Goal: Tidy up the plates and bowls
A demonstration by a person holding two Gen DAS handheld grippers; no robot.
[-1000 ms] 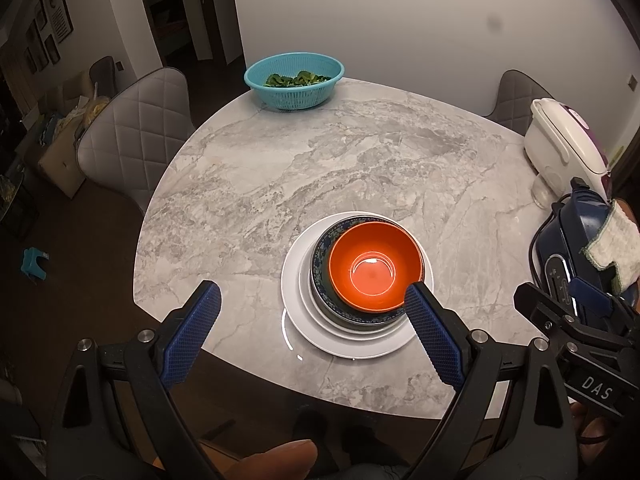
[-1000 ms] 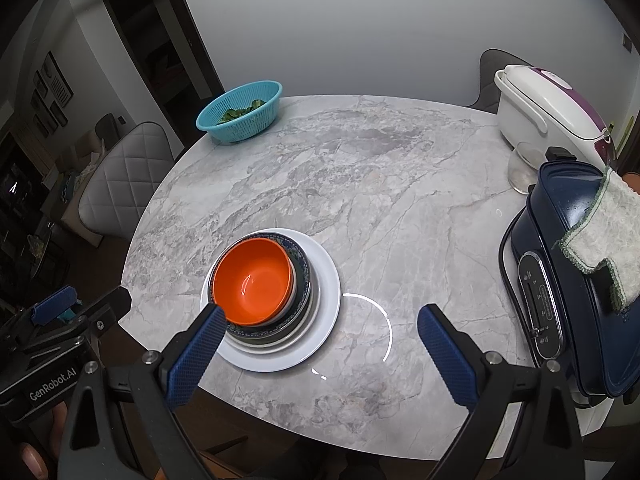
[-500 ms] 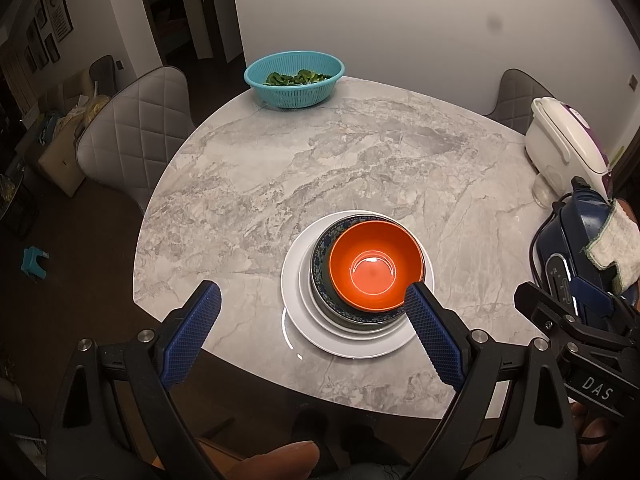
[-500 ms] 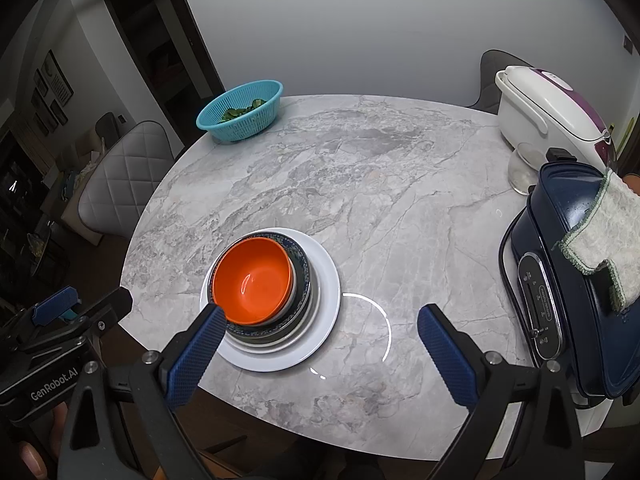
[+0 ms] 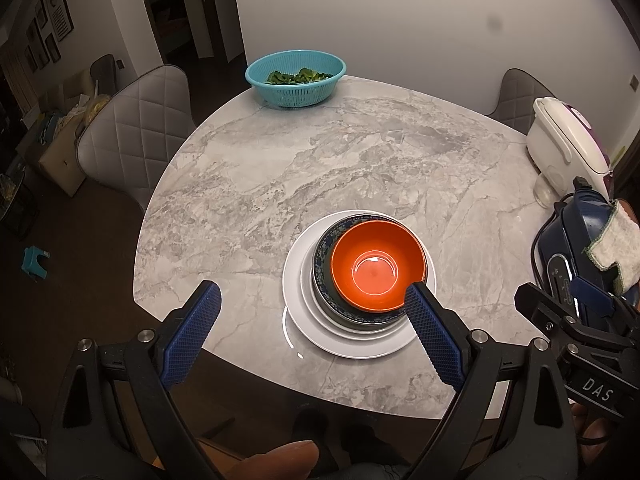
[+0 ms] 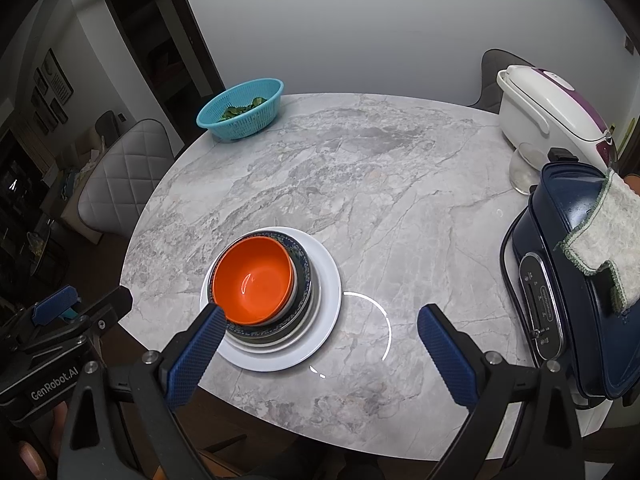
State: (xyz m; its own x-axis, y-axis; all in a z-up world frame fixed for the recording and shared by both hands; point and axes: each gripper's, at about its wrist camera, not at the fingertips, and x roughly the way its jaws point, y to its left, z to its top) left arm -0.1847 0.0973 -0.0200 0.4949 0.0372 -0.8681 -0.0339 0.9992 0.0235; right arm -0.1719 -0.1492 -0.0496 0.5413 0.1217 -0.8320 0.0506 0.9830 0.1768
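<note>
An orange bowl [image 5: 376, 266] sits nested in a dark blue patterned bowl [image 5: 325, 258], on stacked white plates [image 5: 296, 280] near the front edge of the marble table [image 5: 320, 168]. The stack also shows in the right wrist view: orange bowl [image 6: 252, 280], blue bowl [image 6: 304, 276], white plate [image 6: 326, 284]. My left gripper [image 5: 312, 320] is open and empty, held above the table's front edge just short of the stack. My right gripper [image 6: 320, 344] is open and empty, held right of the stack.
A teal colander of greens [image 5: 295, 78] stands at the far edge. A white rice cooker [image 6: 552, 108], a glass [image 6: 524, 172] and a dark blue appliance with a cloth on it [image 6: 576, 260] stand on the right. A grey quilted chair [image 5: 132, 136] is at left.
</note>
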